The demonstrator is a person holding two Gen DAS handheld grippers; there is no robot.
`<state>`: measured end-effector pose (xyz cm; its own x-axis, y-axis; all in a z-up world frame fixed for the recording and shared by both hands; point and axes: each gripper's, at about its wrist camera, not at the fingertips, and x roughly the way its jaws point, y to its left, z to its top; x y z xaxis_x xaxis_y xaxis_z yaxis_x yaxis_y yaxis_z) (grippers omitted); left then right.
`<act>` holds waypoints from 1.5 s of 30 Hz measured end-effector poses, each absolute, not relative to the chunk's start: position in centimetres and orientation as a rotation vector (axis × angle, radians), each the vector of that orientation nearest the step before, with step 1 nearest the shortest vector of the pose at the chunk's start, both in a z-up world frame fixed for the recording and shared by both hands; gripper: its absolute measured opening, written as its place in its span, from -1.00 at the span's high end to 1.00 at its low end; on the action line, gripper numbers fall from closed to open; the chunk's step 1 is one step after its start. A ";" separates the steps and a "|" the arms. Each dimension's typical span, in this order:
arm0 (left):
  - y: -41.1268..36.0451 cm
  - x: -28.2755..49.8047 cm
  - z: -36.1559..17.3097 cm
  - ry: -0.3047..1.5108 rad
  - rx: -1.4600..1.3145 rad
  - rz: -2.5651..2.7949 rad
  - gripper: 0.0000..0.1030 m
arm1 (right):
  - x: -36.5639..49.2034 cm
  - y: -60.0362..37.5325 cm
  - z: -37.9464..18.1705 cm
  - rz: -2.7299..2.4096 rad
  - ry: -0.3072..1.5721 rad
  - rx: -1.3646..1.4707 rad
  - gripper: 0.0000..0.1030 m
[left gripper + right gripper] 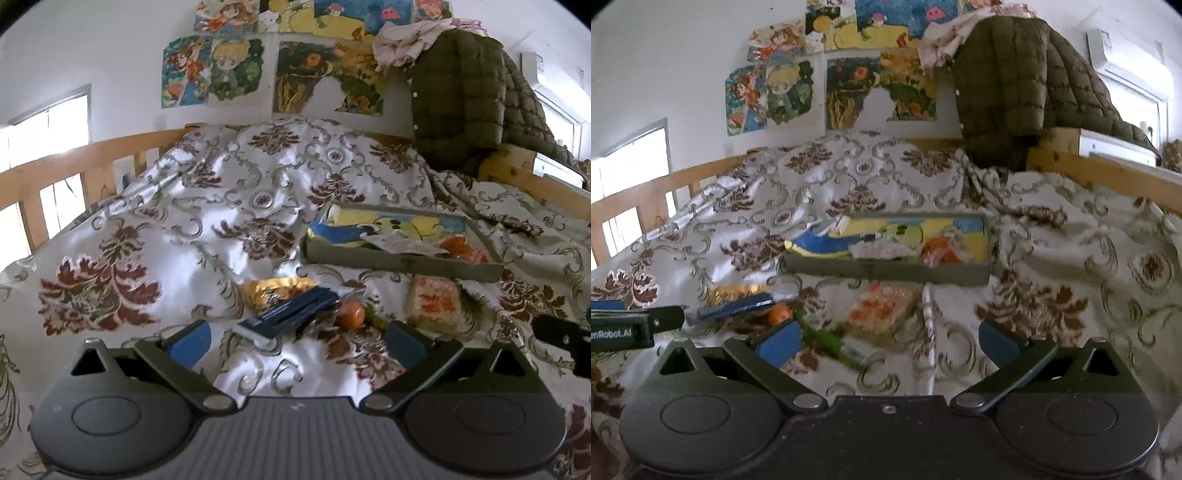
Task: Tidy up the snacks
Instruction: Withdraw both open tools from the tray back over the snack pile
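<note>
Loose snacks lie on a floral bedspread. In the left wrist view my left gripper (pixel 295 341) is open, with a dark blue packet (pixel 291 314), an orange round snack (pixel 351 314) and a gold packet (pixel 273 290) just ahead of it. A clear packet with orange print (pixel 434 301) lies to the right. Behind stands a shallow grey tray (pixel 399 262) with a wrapper and orange snacks in it. My right gripper (pixel 886 339) is open too, above the orange-print packet (pixel 882 312) and a green wrapped snack (pixel 827 339). The tray (pixel 886 271) is beyond.
A wooden bed rail (pixel 74 173) runs along the left and back. An olive quilted jacket (pixel 465 96) hangs over the right corner post. Posters cover the wall. A white cable (pixel 929 332) lies on the bedspread (pixel 177 236) near the right gripper.
</note>
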<state>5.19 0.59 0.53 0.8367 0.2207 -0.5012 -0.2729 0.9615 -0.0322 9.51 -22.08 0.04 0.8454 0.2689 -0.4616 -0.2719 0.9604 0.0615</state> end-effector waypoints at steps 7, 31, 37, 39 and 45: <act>1.7 4.3 0.4 0.505 -0.117 0.279 -0.99 | 8.2 -21.4 -1.0 0.281 0.523 -0.023 -0.99; 1.5 5.1 -0.9 0.568 -0.099 0.303 -0.99 | 8.2 -21.0 -1.8 0.358 0.527 0.010 -0.99; 1.0 5.4 -1.2 0.580 -0.086 0.300 -0.99 | 8.3 -21.0 -2.0 0.367 0.532 0.020 -0.99; 1.0 5.5 -1.3 0.583 -0.086 0.301 -0.99 | 8.2 -21.0 -2.0 0.371 0.532 0.021 -0.99; 1.0 5.9 -1.4 0.594 -0.084 0.314 -0.99 | 8.3 -20.9 -2.1 0.389 0.534 0.020 -0.99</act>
<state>5.87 1.00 -1.45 0.7827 0.2666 -0.5625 -0.3146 0.9492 0.0121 8.34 -20.86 -2.08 0.7896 0.3662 -0.4924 -0.3558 0.9270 0.1189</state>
